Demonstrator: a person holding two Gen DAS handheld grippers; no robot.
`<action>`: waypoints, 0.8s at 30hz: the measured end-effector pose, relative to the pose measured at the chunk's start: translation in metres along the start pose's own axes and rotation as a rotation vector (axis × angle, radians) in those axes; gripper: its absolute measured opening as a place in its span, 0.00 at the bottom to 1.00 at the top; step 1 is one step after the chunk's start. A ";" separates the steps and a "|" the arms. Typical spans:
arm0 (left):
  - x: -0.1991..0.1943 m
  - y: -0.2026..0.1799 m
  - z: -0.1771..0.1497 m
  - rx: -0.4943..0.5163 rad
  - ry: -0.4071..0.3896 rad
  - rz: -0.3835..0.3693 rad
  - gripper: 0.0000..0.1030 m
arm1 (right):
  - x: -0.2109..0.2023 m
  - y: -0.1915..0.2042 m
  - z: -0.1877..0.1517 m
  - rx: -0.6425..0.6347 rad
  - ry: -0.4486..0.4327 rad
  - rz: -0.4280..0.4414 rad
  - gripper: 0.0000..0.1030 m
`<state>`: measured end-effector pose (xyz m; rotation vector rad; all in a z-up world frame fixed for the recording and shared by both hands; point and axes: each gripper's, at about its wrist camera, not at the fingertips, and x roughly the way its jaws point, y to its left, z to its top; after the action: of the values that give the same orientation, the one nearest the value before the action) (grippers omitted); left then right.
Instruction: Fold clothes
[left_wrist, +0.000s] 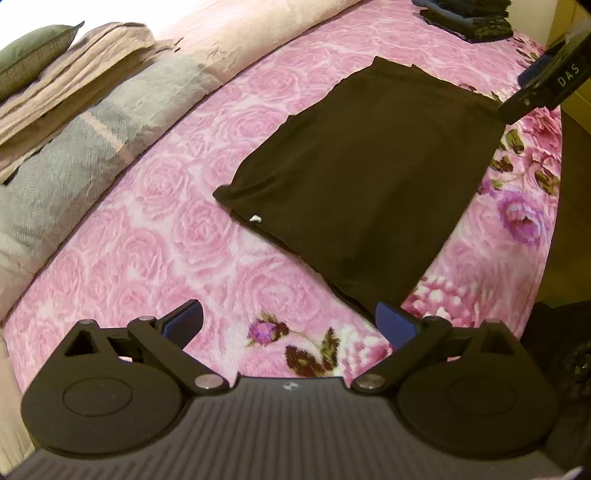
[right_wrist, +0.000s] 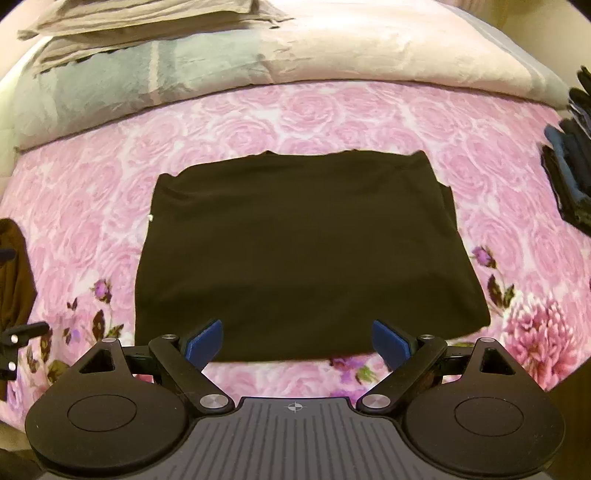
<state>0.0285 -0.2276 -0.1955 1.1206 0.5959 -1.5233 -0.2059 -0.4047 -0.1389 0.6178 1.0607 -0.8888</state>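
A black garment (left_wrist: 362, 177) lies folded into a flat rectangle on the pink rose-print bedspread (left_wrist: 155, 229). It also shows in the right wrist view (right_wrist: 303, 251), with a small white tag (right_wrist: 150, 218) at its left edge. My left gripper (left_wrist: 290, 325) is open and empty, above the bedspread beside the garment's near corner. My right gripper (right_wrist: 297, 341) is open and empty, its fingertips over the garment's near edge. The right gripper's body (left_wrist: 550, 85) shows at the top right of the left wrist view.
A grey and beige folded blanket (right_wrist: 184, 66) and pillows (left_wrist: 33, 59) lie along the far side of the bed. A stack of dark folded clothes (right_wrist: 570, 177) sits at the right; it also shows in the left wrist view (left_wrist: 469, 18). The bed edge (left_wrist: 554, 221) runs along the right.
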 end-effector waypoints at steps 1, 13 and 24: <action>0.001 0.000 -0.001 0.030 -0.014 0.006 0.96 | -0.001 0.005 -0.002 -0.029 -0.014 0.003 0.88; 0.091 0.008 -0.035 0.664 -0.169 0.034 0.96 | 0.082 0.135 -0.082 -0.670 -0.051 0.043 0.88; 0.183 0.021 -0.035 1.025 -0.288 0.010 0.94 | 0.173 0.177 -0.103 -0.902 -0.062 0.001 0.76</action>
<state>0.0680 -0.2893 -0.3679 1.5782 -0.4694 -1.9829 -0.0670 -0.2859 -0.3350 -0.1645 1.2621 -0.3465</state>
